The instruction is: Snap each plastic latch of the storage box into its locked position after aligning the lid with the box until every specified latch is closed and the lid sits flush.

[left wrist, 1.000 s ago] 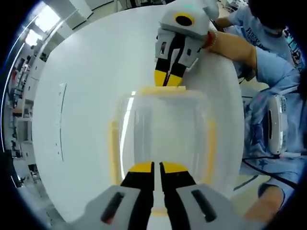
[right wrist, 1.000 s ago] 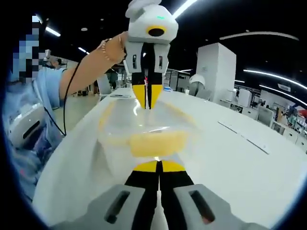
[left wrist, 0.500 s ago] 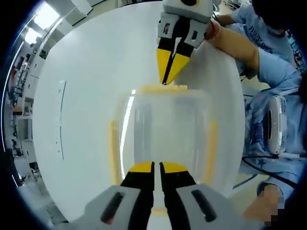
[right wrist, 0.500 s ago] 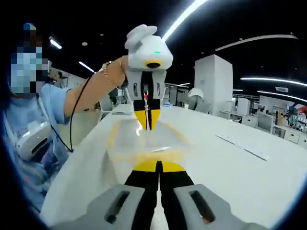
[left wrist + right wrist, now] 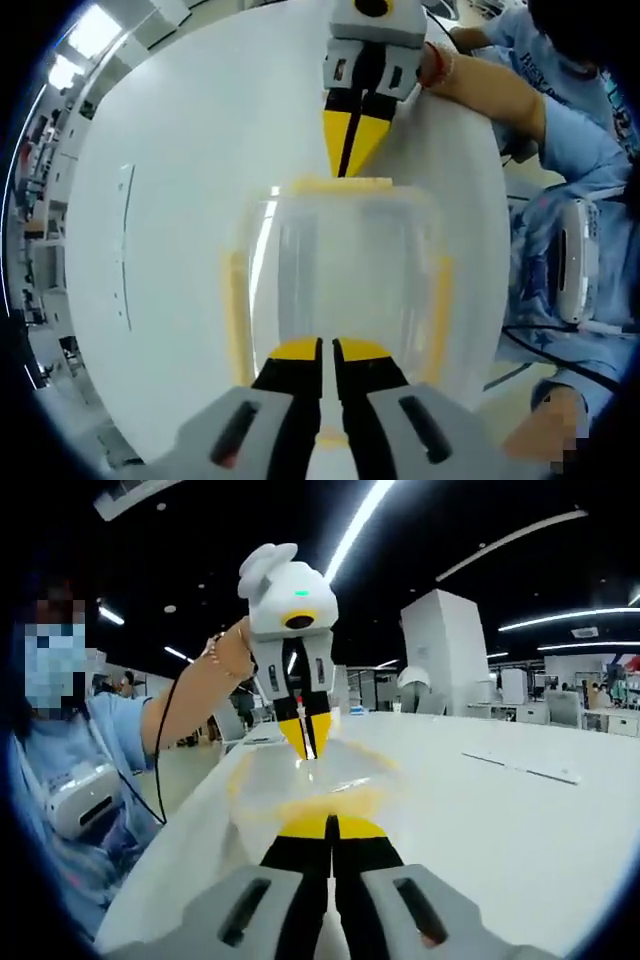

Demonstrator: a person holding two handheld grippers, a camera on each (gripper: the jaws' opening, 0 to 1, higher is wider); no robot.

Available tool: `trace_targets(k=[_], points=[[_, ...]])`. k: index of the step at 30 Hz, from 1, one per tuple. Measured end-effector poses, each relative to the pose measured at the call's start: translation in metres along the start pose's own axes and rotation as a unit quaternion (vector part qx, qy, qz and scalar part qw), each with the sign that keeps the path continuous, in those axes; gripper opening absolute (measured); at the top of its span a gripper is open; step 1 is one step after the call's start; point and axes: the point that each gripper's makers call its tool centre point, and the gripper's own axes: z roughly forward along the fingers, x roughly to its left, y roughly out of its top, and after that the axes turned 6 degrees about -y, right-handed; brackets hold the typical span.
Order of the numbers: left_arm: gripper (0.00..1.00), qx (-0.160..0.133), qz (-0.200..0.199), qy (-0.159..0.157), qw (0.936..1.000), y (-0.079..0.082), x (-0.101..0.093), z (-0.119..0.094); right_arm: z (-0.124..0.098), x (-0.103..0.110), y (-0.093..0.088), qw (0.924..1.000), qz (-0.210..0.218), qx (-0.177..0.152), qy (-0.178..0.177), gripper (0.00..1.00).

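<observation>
It was a large open lab hall: long white tables [image 5: 520, 780], ceiling strip lights [image 5: 365, 525], white cabinets [image 5: 445, 650] at upper right.

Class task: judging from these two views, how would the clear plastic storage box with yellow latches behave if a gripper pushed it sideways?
The clear plastic storage box with yellow latches looks see-through with nothing visible inside, so probably light. It sits on a smooth white table, so it would likely slide. Broad and low, it seems unlikely to tip.

no text could be read with any certainty; only a few blurred dark letters stood on the person's light blue shirt [image 5: 556, 82] in the left gripper view, too small and smeared to make out.
</observation>
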Motion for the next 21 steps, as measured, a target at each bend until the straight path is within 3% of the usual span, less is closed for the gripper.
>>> trace_targets(k=[5,6,7,17,18,19,20,21], points=[[0.04,-0.002,0.0,-0.001,1.0,0.0,-0.001,0.001,0.003,0.0,-0.001,1.0,0.009,-0.003,0.002,0.0],[0.04,0.026,-0.009,0.004,0.9996,-0.011,0.0,-0.003,0.006,0.0,-0.002,0.9997,0.022,-0.002,-0.01,0.0],[0.04,0.003,-0.003,0.0,1.0,-0.004,0.001,0.0,0.004,0.0,-0.003,0.9999,0.011,0.0,-0.005,0.0],[0.04,-0.014,0.0,-0.007,0.9999,-0.002,0.0,0.002,0.005,0.001,-0.002,0.9997,0.023,0.0,-0.003,0.0],[0.04,-0.015,0.001,-0.007,0.9999,-0.002,-0.001,0.002,0.006,-0.001,-0.006,0.9998,0.01,0.015,-0.006,0.0],[0.04,-0.015,0.004,-0.005,0.9999,-0.001,-0.001,0.002,0.009,0.002,-0.024,0.9975,-0.017,0.069,0.002,0.0],[0.04,-0.008,0.007,-0.002,0.9999,-0.004,-0.001,0.001,0.014,-0.002,-0.031,0.9949,-0.05,0.086,-0.014,0.0],[0.04,-0.011,0.01,-0.001,0.9999,-0.003,0.001,0.002,0.015,-0.003,-0.026,0.9957,-0.045,0.081,-0.007,0.0]])
